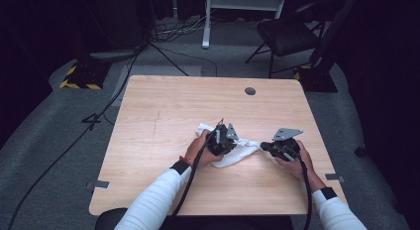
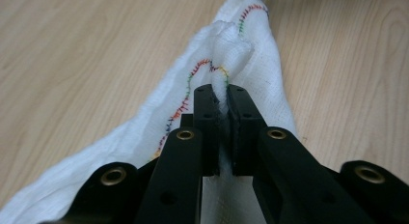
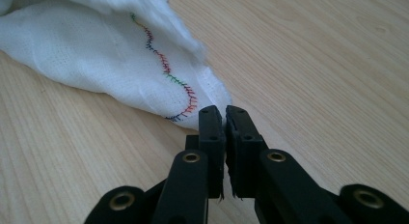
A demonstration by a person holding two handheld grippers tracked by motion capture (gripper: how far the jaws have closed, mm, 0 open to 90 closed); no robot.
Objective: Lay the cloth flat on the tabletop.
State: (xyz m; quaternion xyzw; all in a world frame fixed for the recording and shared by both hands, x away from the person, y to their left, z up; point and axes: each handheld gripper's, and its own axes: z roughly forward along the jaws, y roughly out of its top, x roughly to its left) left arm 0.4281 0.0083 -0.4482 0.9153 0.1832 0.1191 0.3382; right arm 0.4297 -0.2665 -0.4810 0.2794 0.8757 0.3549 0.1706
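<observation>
- Wooden table (image 1: pixel 163 111) carries a white cloth (image 1: pixel 233 149), right of centre.
- Left gripper (image 2: pixel 220 91) clamps a bunched fold; right gripper (image 3: pixel 224 111) pinches the three-o'clock corner.
- Gripper views reveal multicoloured hem stitching (image 3: pixel 166 69).

surface: light wood-grain table (image 1: pixel 163 106), rounded corners, centre of frame
hole: dark round grommet (image 1: pixel 250 91), upper right of tabletop
on top: white cloth (image 1: pixel 233 153) with multicolour stitched hem, bunched, lower middle-right of tabletop

wooden table (image 1: pixel 163 111), black chair (image 1: pixel 287 36), floor cables (image 1: pixel 119 91)
</observation>
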